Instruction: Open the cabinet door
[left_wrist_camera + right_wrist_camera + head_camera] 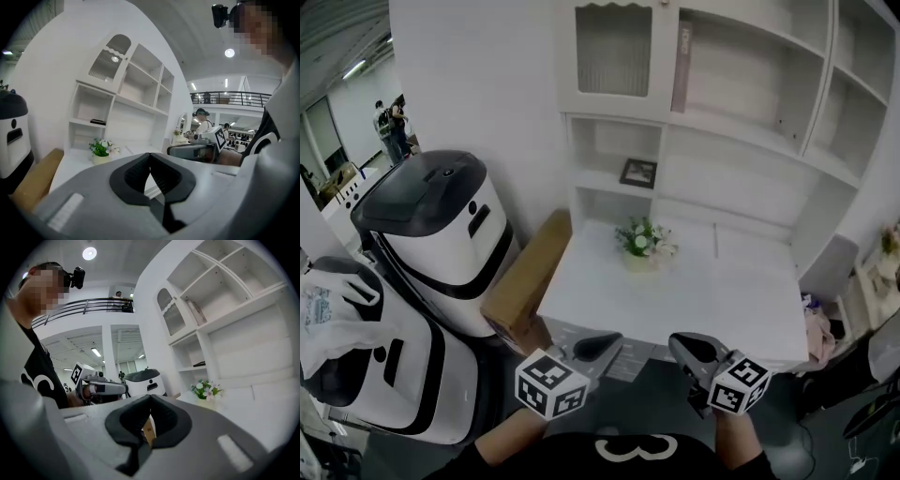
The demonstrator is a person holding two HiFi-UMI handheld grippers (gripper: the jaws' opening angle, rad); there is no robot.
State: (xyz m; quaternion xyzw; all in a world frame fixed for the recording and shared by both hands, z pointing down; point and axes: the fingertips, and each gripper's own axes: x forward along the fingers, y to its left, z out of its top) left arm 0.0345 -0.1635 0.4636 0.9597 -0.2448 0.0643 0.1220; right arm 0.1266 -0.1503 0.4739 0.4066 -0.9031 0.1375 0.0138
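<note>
L gripper, R gripper — closed (prob.)

The door is at the top of the frame, a little left of centre, closing the upper left compartment of the tall white cabinet. It has a white frame around a ribbed, cloudy pane with a scalloped top edge. It stands upright and shut, flush with the cabinet's front, and the compartments to its right and below it are open-fronted.
</note>
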